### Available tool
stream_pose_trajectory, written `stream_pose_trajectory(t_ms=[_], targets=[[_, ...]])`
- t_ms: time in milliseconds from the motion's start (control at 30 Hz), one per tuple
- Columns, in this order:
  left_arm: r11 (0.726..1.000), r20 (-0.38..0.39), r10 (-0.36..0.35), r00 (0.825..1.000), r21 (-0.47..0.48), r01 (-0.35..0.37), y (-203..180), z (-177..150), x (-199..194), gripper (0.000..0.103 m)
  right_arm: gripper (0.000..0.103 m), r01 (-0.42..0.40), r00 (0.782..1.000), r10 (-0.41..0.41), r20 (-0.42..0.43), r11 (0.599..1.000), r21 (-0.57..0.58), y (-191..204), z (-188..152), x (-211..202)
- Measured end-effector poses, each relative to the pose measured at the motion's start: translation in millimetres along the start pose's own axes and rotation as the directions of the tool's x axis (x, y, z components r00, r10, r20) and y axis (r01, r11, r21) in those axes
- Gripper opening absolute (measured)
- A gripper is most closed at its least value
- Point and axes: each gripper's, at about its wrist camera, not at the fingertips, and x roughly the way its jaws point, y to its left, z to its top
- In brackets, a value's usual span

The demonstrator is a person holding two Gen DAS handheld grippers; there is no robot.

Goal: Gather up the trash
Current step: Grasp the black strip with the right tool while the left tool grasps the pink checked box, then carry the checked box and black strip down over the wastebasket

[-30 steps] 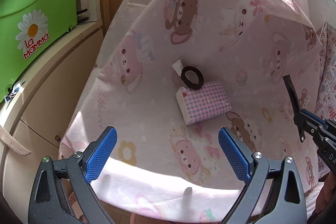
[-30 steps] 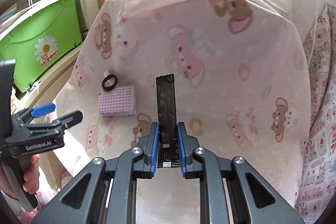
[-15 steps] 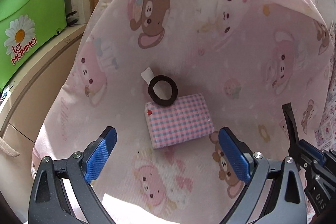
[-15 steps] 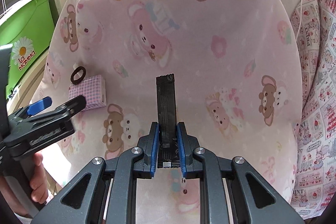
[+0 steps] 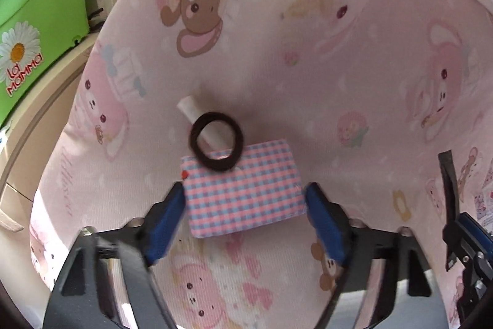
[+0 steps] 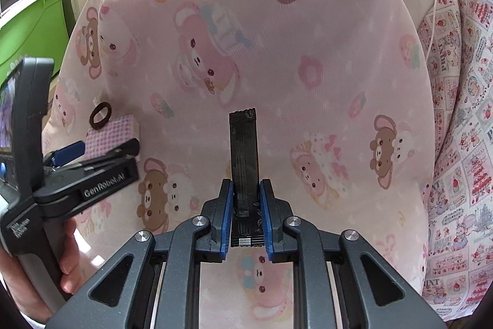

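Note:
A pink-and-blue checked packet (image 5: 243,190) lies on the pink bear-print sheet (image 5: 308,82). My left gripper (image 5: 246,208) is open, with its blue pads on either side of the packet's near end. A black hair tie (image 5: 215,144) rests on the packet's far edge, over a small white paper scrap (image 5: 192,110). My right gripper (image 6: 245,211) is shut on a black wrapper strip (image 6: 243,150) that stands up between its pads. The packet (image 6: 111,134) and hair tie (image 6: 100,115) also show in the right wrist view.
A green plastic bin (image 5: 34,20) marked "La Mamma" stands on a beige cabinet (image 5: 37,100) to the left. A printed patchwork cloth (image 6: 459,113) lies at the right. The left gripper's body (image 6: 77,184) and the hand holding it show in the right wrist view.
My left gripper has moved forward and down to the checked packet, so its pads now flank it. My right gripper still holds the black strip and has shifted slightly.

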Motion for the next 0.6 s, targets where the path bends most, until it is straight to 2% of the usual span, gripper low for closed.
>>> stream_pose_trajectory(t_ms=[133,233,367,500,600], targets=[[0.998,-0.011,-0.059,0.998,0.002,0.059,4,1,-6,0.074,0.019,-0.009,1.0,0.009,0.004,1.0,-0.003,8,1,1],[0.996,-0.027,-0.065,0.998,0.053,0.066,1,-1,-16,0.074,0.019,-0.012,1.0,0.012,0.01,1.0,-0.01,11,0,0],[0.986,-0.069,-0.125,0.99,0.106,0.131,2,-3,-32,0.074,0.019,-0.017,1.0,0.017,0.012,1.0,-0.017,10,-4,-8],[0.974,-0.161,-0.177,0.971,0.114,0.196,10,-9,-38,0.074,0.019,-0.009,1.0,0.01,0.014,0.999,-0.031,14,-8,-10],[0.969,-0.209,-0.213,0.954,0.076,0.233,27,-23,-44,0.074,0.019,-0.009,1.0,0.009,0.01,0.999,-0.037,18,-12,-11]])
